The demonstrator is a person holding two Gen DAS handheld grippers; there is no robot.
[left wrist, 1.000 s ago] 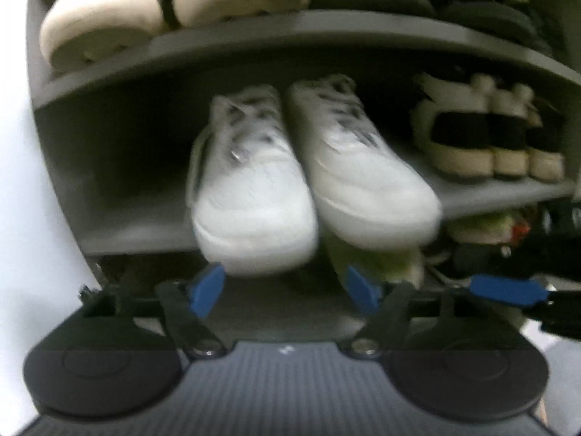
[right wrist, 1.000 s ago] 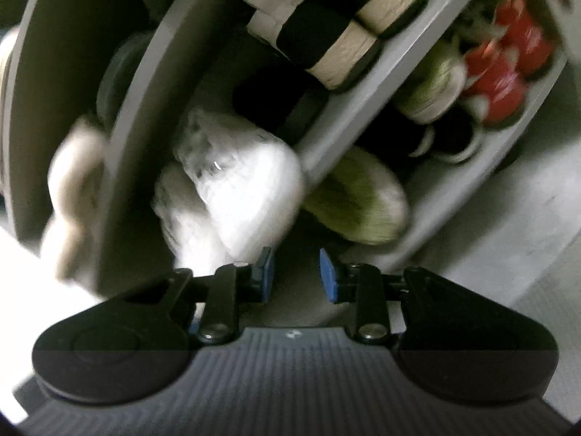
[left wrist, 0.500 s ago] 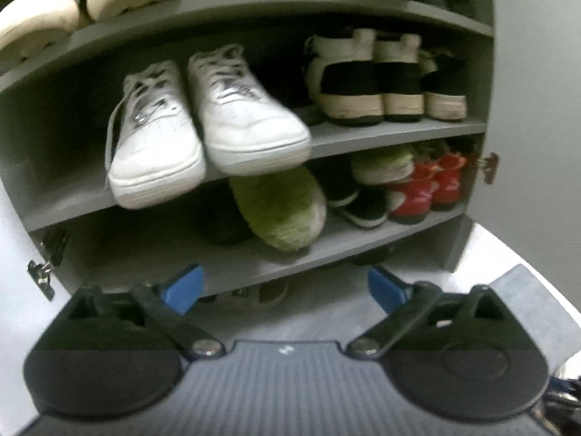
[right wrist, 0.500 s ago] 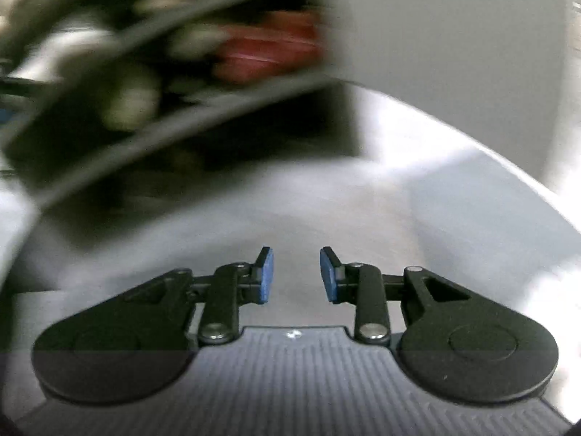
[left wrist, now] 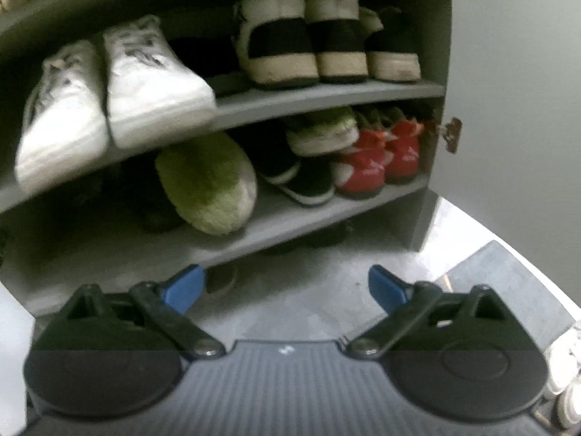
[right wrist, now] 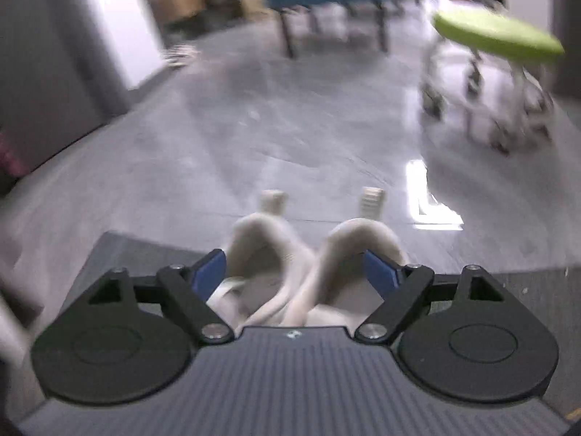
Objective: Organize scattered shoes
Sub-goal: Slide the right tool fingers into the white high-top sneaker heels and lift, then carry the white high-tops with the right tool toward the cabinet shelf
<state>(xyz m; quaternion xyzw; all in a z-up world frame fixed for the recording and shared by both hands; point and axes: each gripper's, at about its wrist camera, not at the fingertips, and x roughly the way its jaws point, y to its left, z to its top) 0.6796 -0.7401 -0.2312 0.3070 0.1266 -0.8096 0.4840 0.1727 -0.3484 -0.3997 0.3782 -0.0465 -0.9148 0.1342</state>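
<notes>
The left tool (left wrist: 283,287) is held with its blue pads spread wide and nothing between them, facing a grey shoe cabinet (left wrist: 326,91). On the middle shelf a pair of white sneakers (left wrist: 109,98) is seen at the left, toes over the edge, with black-and-cream shoes (left wrist: 308,47) to the right. On the lower shelf a green fuzzy slipper (left wrist: 207,185) lies near black shoes (left wrist: 301,178) and red shoes (left wrist: 377,160). The right tool (right wrist: 296,272) is likewise spread wide, poised around the heel openings of a pair of cream shoes (right wrist: 308,254) standing on a grey mat (right wrist: 120,250); whether the pads touch them cannot be told. A green stool (right wrist: 497,36) is seen far right.
</notes>
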